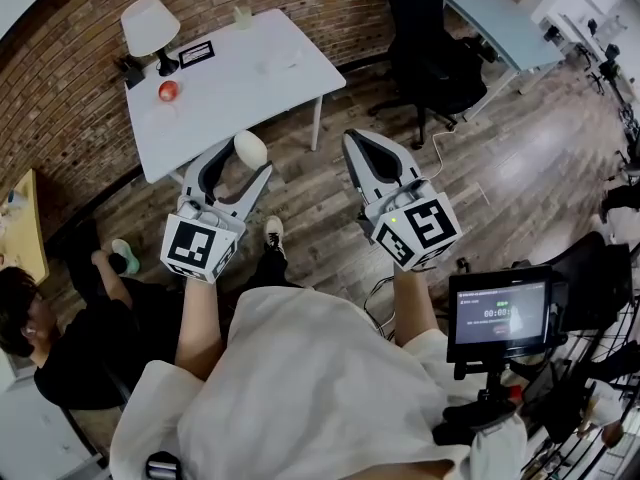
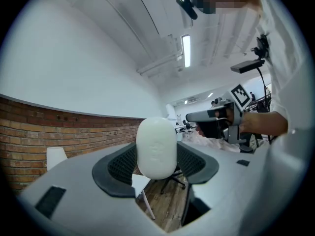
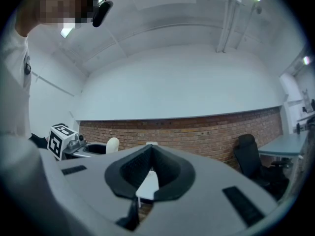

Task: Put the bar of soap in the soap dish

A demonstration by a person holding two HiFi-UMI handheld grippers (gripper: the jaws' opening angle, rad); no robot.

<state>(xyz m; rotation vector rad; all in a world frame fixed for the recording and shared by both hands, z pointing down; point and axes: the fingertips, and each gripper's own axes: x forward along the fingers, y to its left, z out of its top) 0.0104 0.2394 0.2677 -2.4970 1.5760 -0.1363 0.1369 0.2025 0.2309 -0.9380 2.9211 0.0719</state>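
A white oval bar of soap point(image 1: 250, 147) stands upright between the jaws of my left gripper point(image 1: 246, 161), which is shut on it and held in the air just in front of the white table point(image 1: 270, 88). In the left gripper view the soap point(image 2: 156, 146) fills the gap between the black pads point(image 2: 117, 165). My right gripper point(image 1: 356, 146) hangs beside it over the wood floor, shut with nothing in it; its pads point(image 3: 132, 168) meet. A faint translucent item point(image 1: 280, 56) lies on the table; I cannot tell what it is.
On the table stand a white lamp point(image 1: 150, 24), a red round object point(image 1: 168, 90), a dark card point(image 1: 197, 53) and a small cup point(image 1: 242, 16). A black office chair point(image 1: 432, 63) and a second table point(image 1: 500, 23) are to the right. A seated person point(image 1: 60, 338) is at left, a monitor point(image 1: 498, 316) at right.
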